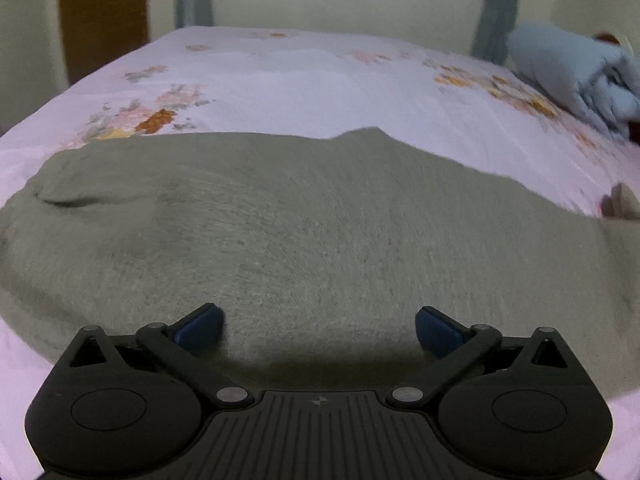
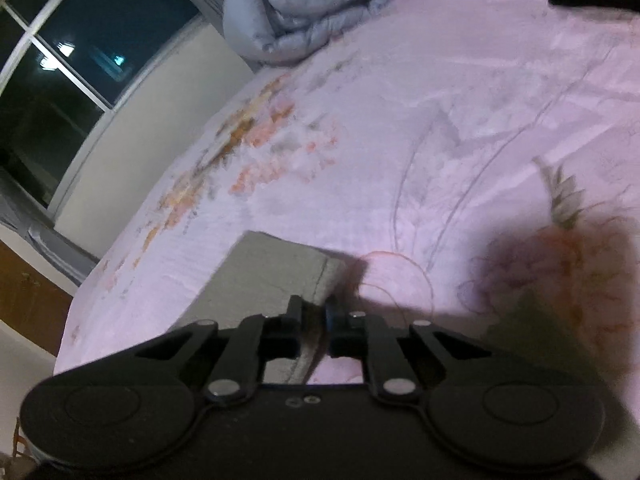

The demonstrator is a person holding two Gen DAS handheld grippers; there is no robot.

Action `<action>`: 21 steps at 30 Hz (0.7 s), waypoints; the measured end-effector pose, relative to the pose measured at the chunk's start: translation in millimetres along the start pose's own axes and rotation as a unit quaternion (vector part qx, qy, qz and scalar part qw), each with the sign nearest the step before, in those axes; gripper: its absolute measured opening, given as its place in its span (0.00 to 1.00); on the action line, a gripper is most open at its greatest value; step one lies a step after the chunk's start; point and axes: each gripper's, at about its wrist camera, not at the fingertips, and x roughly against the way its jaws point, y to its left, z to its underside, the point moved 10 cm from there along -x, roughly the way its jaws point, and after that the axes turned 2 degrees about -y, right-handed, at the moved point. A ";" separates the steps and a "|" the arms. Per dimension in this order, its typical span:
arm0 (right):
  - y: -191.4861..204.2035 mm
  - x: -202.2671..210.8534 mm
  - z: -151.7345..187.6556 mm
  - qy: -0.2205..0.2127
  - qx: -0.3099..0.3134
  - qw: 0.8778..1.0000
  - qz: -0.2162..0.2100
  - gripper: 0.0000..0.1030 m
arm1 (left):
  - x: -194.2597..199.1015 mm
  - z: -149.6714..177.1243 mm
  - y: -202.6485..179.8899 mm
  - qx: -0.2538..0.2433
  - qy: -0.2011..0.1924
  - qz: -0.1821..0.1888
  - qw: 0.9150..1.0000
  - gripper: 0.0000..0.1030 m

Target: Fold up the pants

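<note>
While the grey-green pants point(image 1: 280, 232) are lying spread across the pink floral bedsheet point(image 1: 304, 80), the left gripper point(image 1: 319, 326) is hovering directly over the fabric with its two blue-padded fingers point(image 1: 200, 326) standing wide apart and holding nothing. Its shadow is falling on the pants just in front of the gripper body. In the left wrist view, the pants are covering the near half of the bedsheet, with a shallow crease showing toward the left edge of the garment and a small raised peak along its far edge.

The right gripper point(image 2: 314, 322) is clamping the cloth: its jaws are sitting close together, and a strip of the pants point(image 2: 272, 272) is passing between them. In the right wrist view, only a hemmed corner of the pants is showing, extending from the jaws out over the bedsheet point(image 2: 440, 100), with a stitched seam running along the edge nearest the gripper. Whether that corner is lifting clear of the bedsheet or resting on it cannot be told.

A rolled pale blue quilt point(image 2: 304, 8) is sitting at the far edge of the bedsheet, well apart from the pants. A window point(image 2: 60, 80) with dark panes is showing beyond the bedsheet on the left of the right wrist view. A dark shadow is falling on the bedsheet to the right of the right gripper. Both views are slightly blurring.
</note>
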 end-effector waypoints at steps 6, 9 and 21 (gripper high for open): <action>4.7 80.1 -7.2 -0.058 0.012 0.998 0.010 0.02 | 5.9 2.9 9.9 -0.039 0.021 0.047 0.998 1.00; 0.2 116.7 -7.0 -0.081 0.014 0.996 0.021 0.02 | 10.4 3.4 11.5 -0.056 0.033 0.076 0.995 1.00; -50.7 162.8 38.8 -0.082 -0.017 0.993 0.077 0.02 | 20.0 6.6 22.5 -0.052 0.030 0.123 0.991 1.00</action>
